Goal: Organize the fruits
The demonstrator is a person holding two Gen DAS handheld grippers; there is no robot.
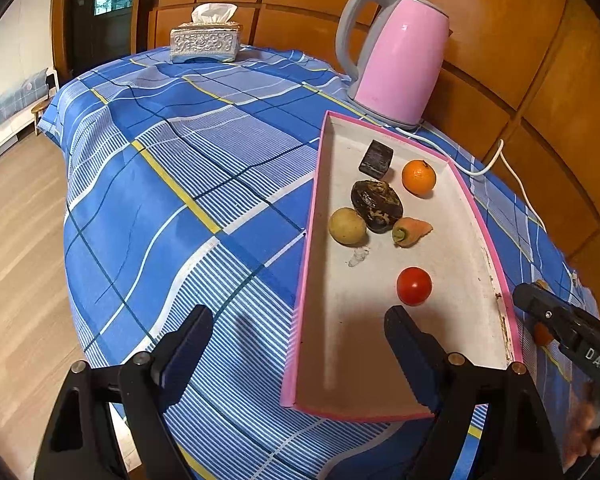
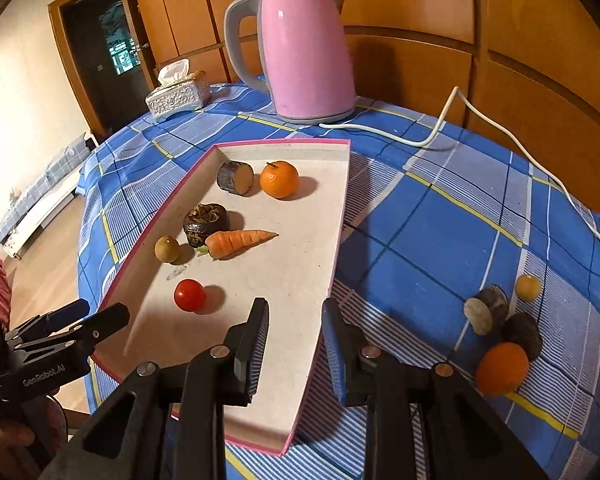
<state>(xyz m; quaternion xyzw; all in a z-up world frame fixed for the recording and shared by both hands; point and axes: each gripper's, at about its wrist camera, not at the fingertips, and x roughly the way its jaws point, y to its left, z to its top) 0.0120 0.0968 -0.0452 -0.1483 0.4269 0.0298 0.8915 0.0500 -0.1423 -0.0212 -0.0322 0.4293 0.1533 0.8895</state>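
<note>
Left wrist view: the left gripper [image 1: 298, 350] hangs empty, fingers apart, astride the near left wall of the pink tray [image 1: 306, 264]. Ahead of its right finger the tray holds a tomato [image 1: 414, 286], then a carrot [image 1: 412, 231], a yellow-green fruit [image 1: 347, 226], a dark lump [image 1: 376, 205], an orange [image 1: 419, 177] and a dark cut piece [image 1: 376, 159].

Right wrist view: the right gripper [image 2: 296, 340] is also empty, fingers apart over the tray's near right edge. Well right of its fingers, on the table [image 2: 432, 216], an orange [image 2: 501, 368], two dark pieces [image 2: 522, 334] and a small yellow fruit [image 2: 527, 287] lie outside the tray, so I judge the job about half done.
</note>
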